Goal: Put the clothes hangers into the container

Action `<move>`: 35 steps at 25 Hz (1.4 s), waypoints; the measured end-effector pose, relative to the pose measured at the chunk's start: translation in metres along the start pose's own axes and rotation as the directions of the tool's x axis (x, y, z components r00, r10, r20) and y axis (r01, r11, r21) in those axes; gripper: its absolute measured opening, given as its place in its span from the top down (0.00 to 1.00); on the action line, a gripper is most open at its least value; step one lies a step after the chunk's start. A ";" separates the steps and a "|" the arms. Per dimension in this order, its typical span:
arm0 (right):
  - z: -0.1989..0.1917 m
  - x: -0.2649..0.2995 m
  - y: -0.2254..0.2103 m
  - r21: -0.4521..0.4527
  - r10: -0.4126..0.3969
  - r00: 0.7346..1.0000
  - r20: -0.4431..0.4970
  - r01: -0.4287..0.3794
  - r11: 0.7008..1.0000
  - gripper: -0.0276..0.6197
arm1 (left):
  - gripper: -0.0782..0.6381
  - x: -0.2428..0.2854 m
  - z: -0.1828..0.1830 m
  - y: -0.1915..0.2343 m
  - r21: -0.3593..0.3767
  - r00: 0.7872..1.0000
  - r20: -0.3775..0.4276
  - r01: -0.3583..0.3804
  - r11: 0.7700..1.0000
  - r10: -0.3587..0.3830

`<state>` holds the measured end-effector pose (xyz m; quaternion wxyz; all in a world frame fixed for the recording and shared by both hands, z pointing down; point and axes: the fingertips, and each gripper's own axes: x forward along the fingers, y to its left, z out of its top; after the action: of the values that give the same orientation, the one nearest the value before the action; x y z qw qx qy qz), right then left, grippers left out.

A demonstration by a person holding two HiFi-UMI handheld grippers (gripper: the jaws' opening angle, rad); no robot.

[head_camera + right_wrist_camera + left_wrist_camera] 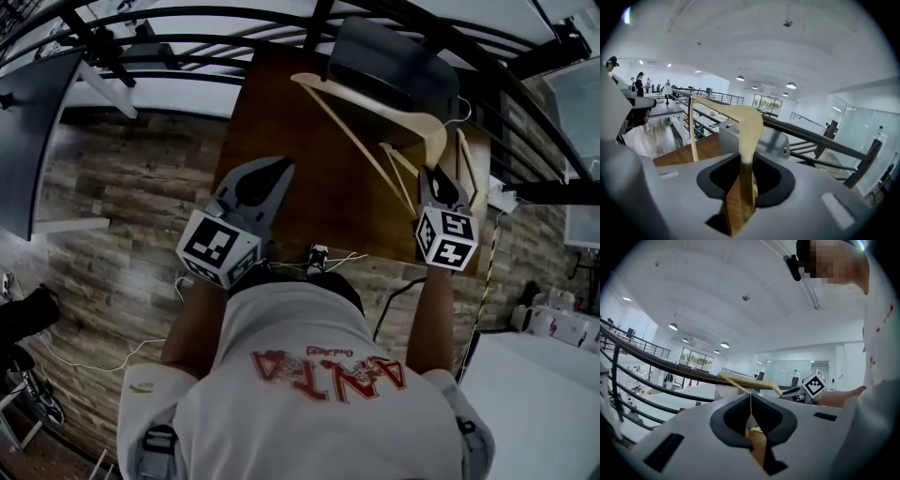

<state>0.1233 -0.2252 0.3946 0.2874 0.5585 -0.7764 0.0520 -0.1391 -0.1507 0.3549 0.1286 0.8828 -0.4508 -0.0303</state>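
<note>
One wooden hanger (751,124) clamped in right gripper (434,176), left gripper (750,399) pinched together, empty, one grey container (389,61)

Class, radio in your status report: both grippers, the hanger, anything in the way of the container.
Left gripper shut, empty. Right gripper shut on the hanger, held over the table. Container ahead, path looks open.

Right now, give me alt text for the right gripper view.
The right gripper is shut on a pale wooden hanger, held up in front of a grey container on a brown table. Black railings cross behind.
</note>
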 end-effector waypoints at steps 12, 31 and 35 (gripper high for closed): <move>0.078 0.035 -0.145 -0.261 -0.170 0.985 0.012 0.168 0.951 0.82 | 0.87 0.041 0.030 -0.015 0.016 0.997 0.073 -0.026 1.000 0.024; 0.077 0.200 -0.136 -0.732 -0.158 0.962 -0.222 -0.058 0.679 0.82 | 0.87 0.047 0.008 -0.008 -0.050 0.976 0.059 -0.208 0.977 0.211; 0.062 0.223 -0.114 -0.771 -0.129 0.954 -0.272 -0.135 0.623 0.81 | 0.87 0.044 0.001 -0.002 -0.066 0.966 0.053 -0.250 0.966 0.253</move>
<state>0.1541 -0.4795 0.4281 0.6159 0.3618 -0.6690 -0.2055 -0.1119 -0.1850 0.3563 0.1433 0.8129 -0.5619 -0.0538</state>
